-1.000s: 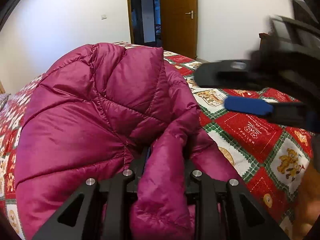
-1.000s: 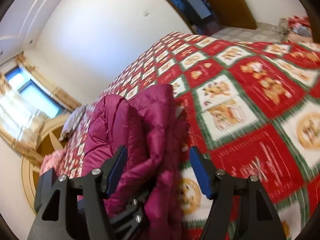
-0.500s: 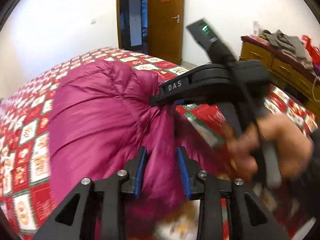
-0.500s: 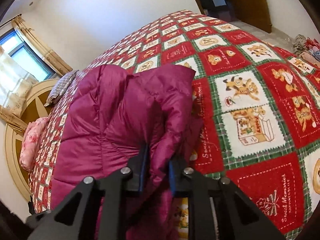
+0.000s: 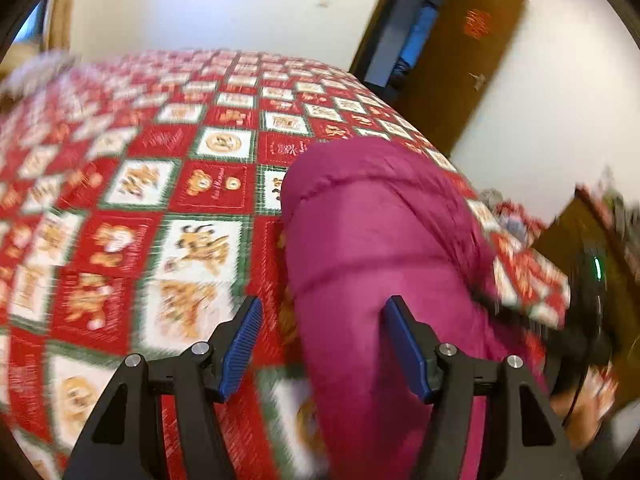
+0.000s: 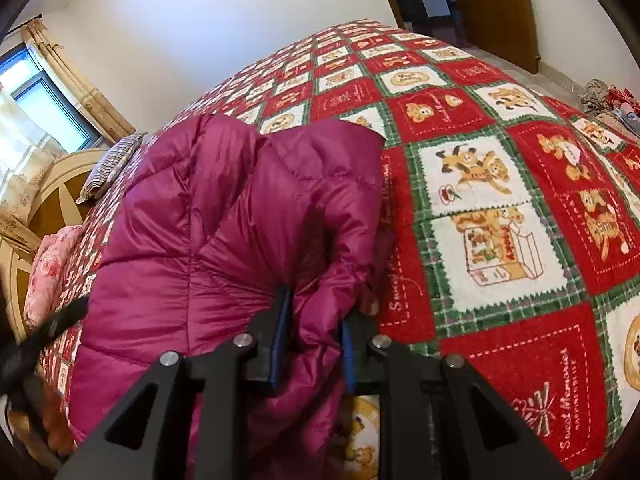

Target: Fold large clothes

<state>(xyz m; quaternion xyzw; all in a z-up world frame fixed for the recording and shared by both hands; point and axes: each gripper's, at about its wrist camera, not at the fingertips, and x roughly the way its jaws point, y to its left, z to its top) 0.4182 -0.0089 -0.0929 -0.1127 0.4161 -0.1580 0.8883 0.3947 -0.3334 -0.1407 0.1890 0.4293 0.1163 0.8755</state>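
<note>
A large magenta puffer jacket (image 6: 208, 232) lies bunched on a bed with a red, white and green teddy-bear bedspread (image 6: 500, 184). My right gripper (image 6: 314, 340) pinches a thick fold at the jacket's near edge between its blue pads, and its jaws are easing open slightly. In the blurred left wrist view, the left gripper (image 5: 322, 344) hovers over the jacket's (image 5: 372, 220) left edge. Its jaws are opening, and its pads stand wide apart and press on nothing. The bedspread (image 5: 160, 200) fills that view's left side.
A wooden headboard (image 6: 52, 184), a striped pillow (image 6: 112, 164) and a pink pillow (image 6: 48, 272) sit at the bed's far end by a window (image 6: 36, 120). A brown door (image 5: 452, 52) stands open. A person's hand (image 5: 588, 412) shows at the right, near a wooden dresser (image 5: 580, 232).
The left gripper let go of the jacket fold, spread its jaws and swung to the jacket's left side. The right gripper closed on the jacket's near edge and stayed there.
</note>
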